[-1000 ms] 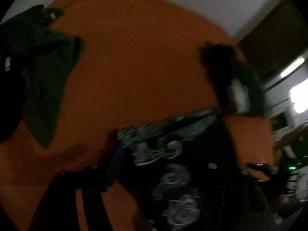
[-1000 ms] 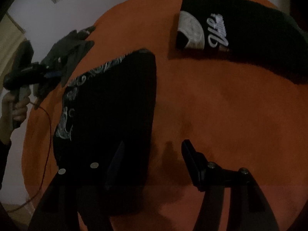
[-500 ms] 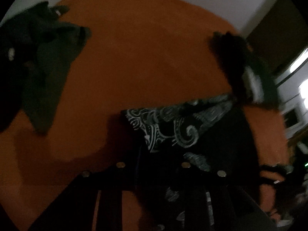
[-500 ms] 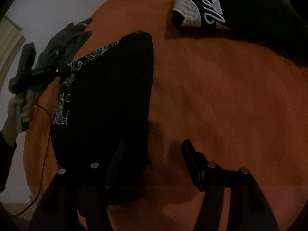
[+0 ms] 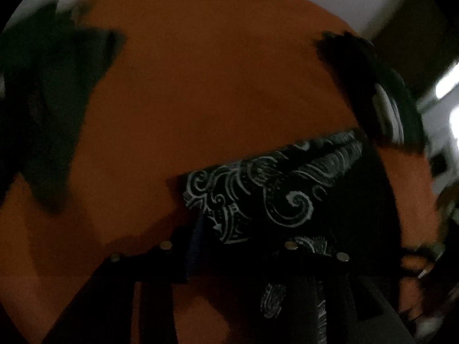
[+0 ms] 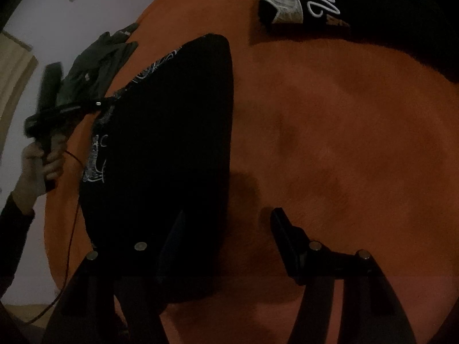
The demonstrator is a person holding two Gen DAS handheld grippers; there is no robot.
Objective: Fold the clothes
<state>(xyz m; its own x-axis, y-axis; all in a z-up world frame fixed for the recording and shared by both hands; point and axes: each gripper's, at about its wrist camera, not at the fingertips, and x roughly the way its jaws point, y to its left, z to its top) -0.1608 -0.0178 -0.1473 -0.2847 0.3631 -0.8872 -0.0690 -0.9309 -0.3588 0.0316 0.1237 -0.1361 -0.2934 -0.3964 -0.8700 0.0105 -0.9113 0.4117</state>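
Orange fuzzy blanket surface fills both views; everything lies on it. Black garment with white paisley print sits mid-surface, partly folded, plain dark side up from the right wrist, printed edge showing in the left wrist view.

Second black garment with white script lettering lies already folded at the far edge, well apart from the one in work. Dark green-grey crumpled clothing is piled at the far left edge, unfolded.

Left gripper reaches in at the printed edge of the paisley garment. In its own view the cloth drapes across the fingers; too dark to tell whether they pinch it or are parted. Right gripper has fingers spread wide, nothing between them; one finger overlaps the garment's near edge, the other sits over bare blanket.

Step, my read: mid-fold on the paisley garment. Next move likely needs the right gripper to close on the near hem so both ends carry over together.

Obstruction: none on the fold path. Risks: low light and dark cloth hiding the edges.
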